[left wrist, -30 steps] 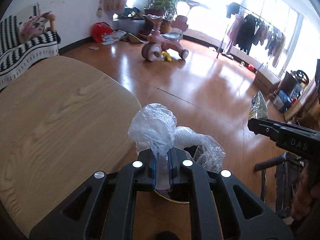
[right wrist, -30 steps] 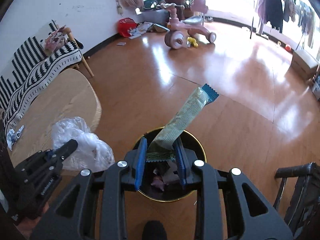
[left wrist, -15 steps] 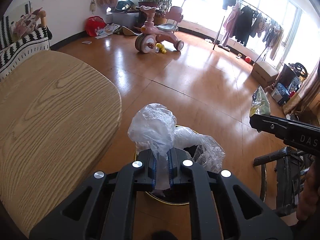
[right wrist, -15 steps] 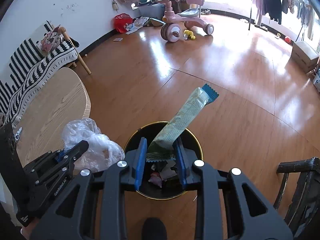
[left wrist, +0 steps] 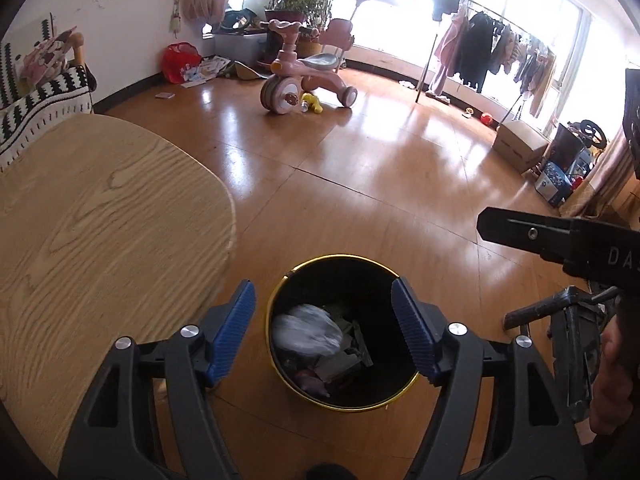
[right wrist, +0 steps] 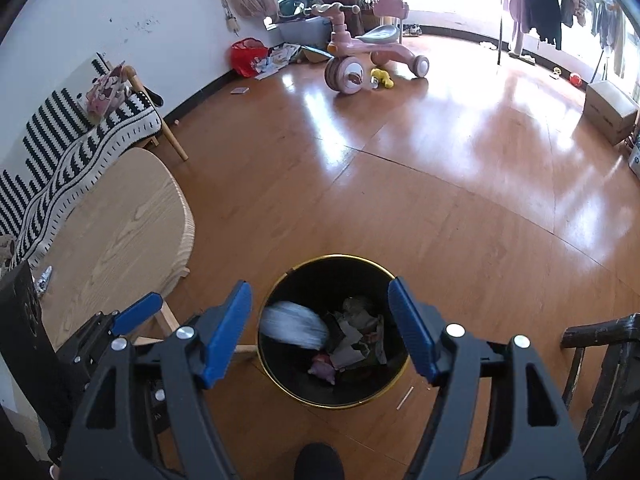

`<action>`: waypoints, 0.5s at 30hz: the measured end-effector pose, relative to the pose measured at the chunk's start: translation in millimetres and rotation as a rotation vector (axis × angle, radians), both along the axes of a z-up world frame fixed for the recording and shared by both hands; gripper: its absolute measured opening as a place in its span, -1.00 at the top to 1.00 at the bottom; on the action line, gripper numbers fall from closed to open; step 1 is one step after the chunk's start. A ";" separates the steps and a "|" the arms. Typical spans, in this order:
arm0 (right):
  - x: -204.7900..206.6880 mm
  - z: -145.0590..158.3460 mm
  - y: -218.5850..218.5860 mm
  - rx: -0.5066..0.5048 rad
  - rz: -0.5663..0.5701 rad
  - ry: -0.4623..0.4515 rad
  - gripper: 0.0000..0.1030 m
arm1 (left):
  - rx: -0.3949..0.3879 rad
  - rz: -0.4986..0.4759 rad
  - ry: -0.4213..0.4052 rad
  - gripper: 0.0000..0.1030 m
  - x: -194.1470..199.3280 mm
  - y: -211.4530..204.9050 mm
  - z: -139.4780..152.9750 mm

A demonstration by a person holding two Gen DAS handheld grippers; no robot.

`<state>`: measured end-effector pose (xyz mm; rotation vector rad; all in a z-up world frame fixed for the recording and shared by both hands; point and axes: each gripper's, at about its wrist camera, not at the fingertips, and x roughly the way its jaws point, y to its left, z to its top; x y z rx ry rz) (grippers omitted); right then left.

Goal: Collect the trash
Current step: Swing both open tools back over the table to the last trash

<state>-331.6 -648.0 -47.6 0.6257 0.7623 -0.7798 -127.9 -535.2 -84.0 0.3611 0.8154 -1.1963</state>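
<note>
Above bin [left wrist: 404,276] — both grippers agape; "DA" legible.

Glossy wooden floor [right wrist: 460,208], bearing a black gold-rimmed bin [right wrist: 316,398], pink tricycle [right wrist: 360,60], cardboard box [right wrist: 610,110]. Beside the bin, pale wooden table [right wrist: 120,232] with small silvery wrapper [right wrist: 43,278].

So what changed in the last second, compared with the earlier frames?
Both grippers opened. The left gripper released the crumpled clear plastic bag, now blurred inside the black gold-rimmed trash bin. The right gripper let go of its green snack wrapper, not clearly identifiable in the bin. Bin and light wooden table stayed put.
</note>
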 end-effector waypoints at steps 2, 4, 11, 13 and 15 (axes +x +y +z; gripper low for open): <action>4.8 2.3 3.4 -0.001 0.007 -0.009 -0.34 | -0.011 0.017 -0.012 -0.44 4.2 8.5 7.1; 14.8 5.6 9.4 -0.004 0.023 -0.017 -0.36 | -0.026 0.039 -0.024 -0.54 11.7 19.8 15.5; 71.6 17.7 48.2 -0.034 0.115 -0.055 -0.53 | -0.046 0.211 -0.081 -0.77 65.8 93.2 50.8; 99.6 18.9 67.7 -0.037 0.166 -0.056 -0.56 | -0.035 0.282 -0.095 -0.81 84.8 121.1 57.7; 124.5 21.4 87.0 -0.040 0.217 -0.060 -0.60 | -0.016 0.354 -0.111 -0.81 106.3 151.9 61.5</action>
